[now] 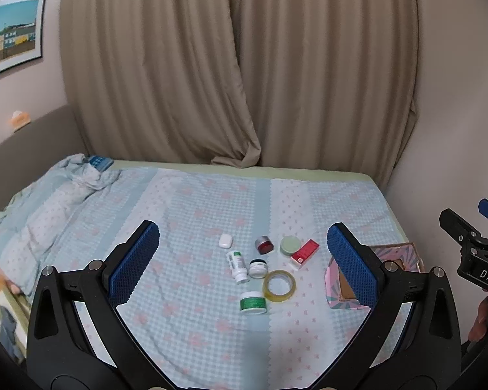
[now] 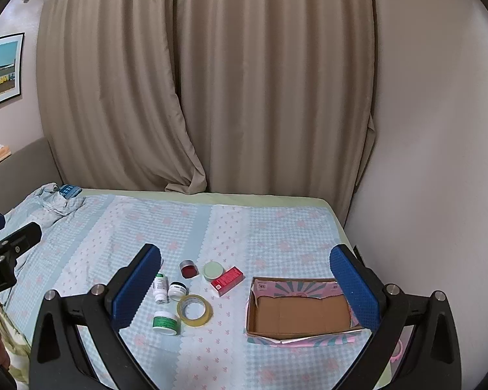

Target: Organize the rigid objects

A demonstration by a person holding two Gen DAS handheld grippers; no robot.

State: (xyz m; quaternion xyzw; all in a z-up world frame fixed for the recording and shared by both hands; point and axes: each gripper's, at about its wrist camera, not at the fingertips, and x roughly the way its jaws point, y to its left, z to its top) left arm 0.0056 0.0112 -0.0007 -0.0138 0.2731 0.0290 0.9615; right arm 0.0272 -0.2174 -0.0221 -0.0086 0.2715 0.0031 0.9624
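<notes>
Left gripper and right gripper both stand wide open above the bedsheet, holding nothing. Mid-frame lie a tape roll, green-labelled jar, white bottle, red box and red jar. The cardboard box at lower right appears empty, though its near wall hides part of the floor.

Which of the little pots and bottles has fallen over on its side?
The white bottle with green writing. It lies flat on the bed, while the jars around it stand upright on their bottoms.
</notes>
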